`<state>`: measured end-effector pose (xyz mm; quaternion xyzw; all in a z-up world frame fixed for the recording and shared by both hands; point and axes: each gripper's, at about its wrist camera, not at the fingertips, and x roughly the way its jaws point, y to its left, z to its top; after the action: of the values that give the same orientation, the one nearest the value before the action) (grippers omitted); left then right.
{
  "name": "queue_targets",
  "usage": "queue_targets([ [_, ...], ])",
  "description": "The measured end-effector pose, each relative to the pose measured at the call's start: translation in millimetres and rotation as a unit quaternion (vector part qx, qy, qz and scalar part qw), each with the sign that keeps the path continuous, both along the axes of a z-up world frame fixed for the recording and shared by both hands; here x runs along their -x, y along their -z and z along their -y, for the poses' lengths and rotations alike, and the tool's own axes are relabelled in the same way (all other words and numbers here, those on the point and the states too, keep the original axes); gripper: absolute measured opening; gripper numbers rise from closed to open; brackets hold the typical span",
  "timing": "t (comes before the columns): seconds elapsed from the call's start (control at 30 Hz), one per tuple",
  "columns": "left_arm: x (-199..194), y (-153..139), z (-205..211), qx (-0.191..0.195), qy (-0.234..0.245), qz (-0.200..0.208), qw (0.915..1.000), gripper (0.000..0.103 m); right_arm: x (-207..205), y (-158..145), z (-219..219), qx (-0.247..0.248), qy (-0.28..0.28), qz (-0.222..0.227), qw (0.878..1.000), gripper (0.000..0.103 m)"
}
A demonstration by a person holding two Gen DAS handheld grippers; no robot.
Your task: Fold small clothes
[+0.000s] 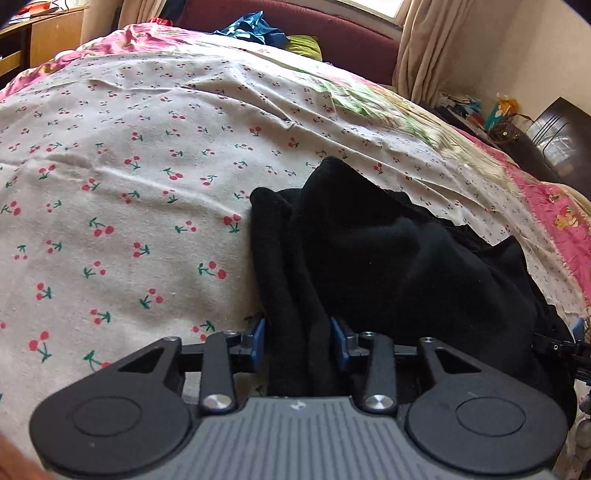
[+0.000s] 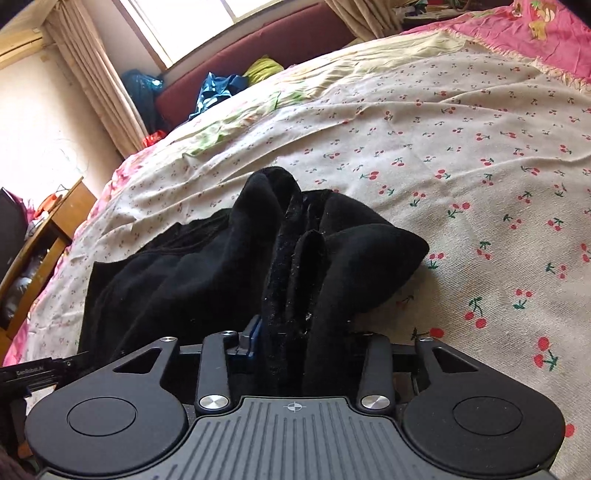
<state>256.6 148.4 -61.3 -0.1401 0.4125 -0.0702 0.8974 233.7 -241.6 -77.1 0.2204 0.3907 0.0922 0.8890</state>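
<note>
Cherry-print sheet [image 1: 129, 184] covers the bed beneath maroon headboard [image 1: 332, 33].

The one readable text is "GenRobot.AI", in small pale letters on the black bar of the left gripper [image 2: 40, 371], which pokes in at the lower left of the right wrist view. A crosshair sign [image 2: 294, 407] stands on the grey ribbed plate at the bottom middle of that view. A small pale mark [image 1: 296, 405] on the matching plate in the left wrist view is too blurred to read.
</note>
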Motion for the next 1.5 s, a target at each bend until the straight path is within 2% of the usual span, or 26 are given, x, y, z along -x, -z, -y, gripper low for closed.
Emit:
queue_targets([
  [0.03,-4.1,1.2,4.9,-0.011,0.004,0.002,0.9999,0.055,-2.2,2.8,0.9,-0.011,0.0,0.001,1.0,0.051],
  [0.1,-8.3,2.4,11.7,-0.024,0.011,0.006,0.9996,0.055,-6.5,5.9,-1.6,-0.015,0.004,0.002,1.0,0.052],
  [0.13,-8.8,1.9,11.4,-0.02,0.012,0.002,0.9997,0.051,-7.8,5.9,-3.8,-0.014,0.008,-0.001,1.0,0.05],
  [0.17,-6.2,0.3,7.9,-0.001,0.013,-0.001,0.9999,0.038,-7.6,4.1,-5.1,-0.014,0.008,-0.004,1.0,0.043],
  [0.23,3.6,-4.6,1.4,0.022,0.012,-0.002,0.9997,0.033,-1.4,-4.1,-3.9,-0.026,0.008,-0.008,1.0,0.029],
  [0.3,17.8,-11.7,-4.0,0.034,0.013,0.003,0.9993,0.03,9.9,-15.1,-3.4,-0.026,0.007,0.001,1.0,0.026],
  [0.47,67.8,-47.8,-15.1,0.093,0.019,0.019,0.9954,0.026,51.6,-50.6,-8.1,-0.057,-0.019,0.009,0.998,0.025],
  [0.53,79.1,-53.3,-16.5,0.094,0.018,0.021,0.9952,0.023,66.3,-60.4,-12.5,-0.049,-0.031,0.011,0.998,0.025],
  [0.63,62.2,-37.9,-13.4,0.04,-0.012,0.014,0.999,0.023,54.6,-51.1,-13.3,-0.013,-0.016,0.001,1.0,0.025],
  [0.7,46.4,-25.9,-15.1,0.041,-0.019,0.005,0.9989,0.024,34.5,-37.9,-7.5,-0.006,0.011,-0.02,1.0,0.026],
  [0.77,37.0,-21.6,-16.1,0.048,-0.012,0.005,0.9988,0.036,26.3,-32.4,-5.7,-0.002,0.024,-0.024,0.999,0.029],
  [0.8,34.0,-22.1,-14.3,0.041,-0.004,0.011,0.9991,0.041,26.2,-32.5,-7.0,0.004,0.018,-0.02,1.0,0.031],
  [0.83,29.5,-20.8,-11.2,0.026,0.008,0.013,0.9996,0.053,28.4,-32.9,-8.7,0.015,0.009,-0.012,1.0,0.031],
  [0.87,23.5,-18.1,-8.3,0.01,0.014,0.011,0.9998,0.06,30.1,-32.4,-9.6,0.021,0.005,-0.006,1.0,0.031],
  [0.93,14.0,-10.4,-5.4,-0.01,0.015,0.006,0.9998,0.063,33.7,-27.8,-7.1,0.015,0.007,-0.005,1.0,0.032],
  [1.0,11.4,-7.8,-3.5,0.008,0.016,0.002,0.9998,0.063,36.2,-25.2,-2.6,-0.005,0.015,-0.005,1.0,0.033],
  [1.07,8.3,-5.4,2.5,0.036,0.034,-0.004,0.9988,0.059,35.8,-22.8,-2.9,-0.004,0.014,-0.002,1.0,0.033],
  [1.13,2.4,-0.6,11.8,0.023,0.049,-0.005,0.9985,0.059,32.3,-17.7,-1.3,-0.009,0.015,-0.006,1.0,0.034],
  [1.23,3.6,3.8,3.4,0.036,0.052,-0.012,0.9979,0.061,30.7,-12.4,4.3,-0.025,0.021,-0.013,0.999,0.038],
  [1.33,23.7,-3.2,8.2,-0.014,0.072,-0.001,0.9973,0.061,36.1,-15.5,-0.3,0.0,0.001,0.003,1.0,0.04],
  [1.4,21.4,2.5,17.1,-0.035,0.073,0.004,0.9967,0.064,35.1,-12.1,-2.7,0.002,-0.005,0.006,1.0,0.042],
  [1.43,11.2,5.4,19.9,-0.023,0.061,-0.005,0.9979,0.065,29.9,-7.1,-2.4,-0.008,0.002,-0.001,1.0,0.042],
  [1.5,-3.8,4.8,17.2,0.031,0.036,-0.02,0.9987,0.053,21.6,-1.9,0.2,-0.04,0.022,-0.016,0.999,0.034],
])
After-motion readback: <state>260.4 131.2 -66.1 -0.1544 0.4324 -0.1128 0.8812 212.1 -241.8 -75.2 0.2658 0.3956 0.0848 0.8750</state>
